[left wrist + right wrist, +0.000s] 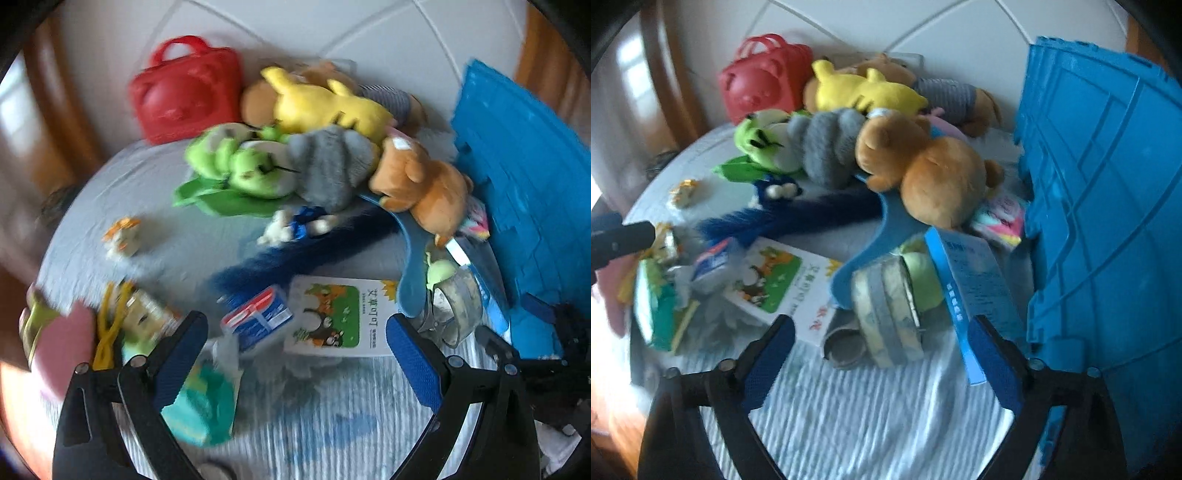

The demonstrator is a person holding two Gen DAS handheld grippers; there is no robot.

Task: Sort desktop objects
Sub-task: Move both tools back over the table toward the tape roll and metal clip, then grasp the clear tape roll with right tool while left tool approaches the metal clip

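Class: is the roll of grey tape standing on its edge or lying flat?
On its edge: the roll of grey tape shows its banded side, leaning against a blue box.

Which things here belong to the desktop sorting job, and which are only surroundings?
To sort:
yellow plush
brown bear plush
grey plush
green frog plush
tape rolls
picture card
blue crate, probably the destination

Surroundings:
striped cloth
white floor tiles

Both the left gripper and the right gripper are open and empty.
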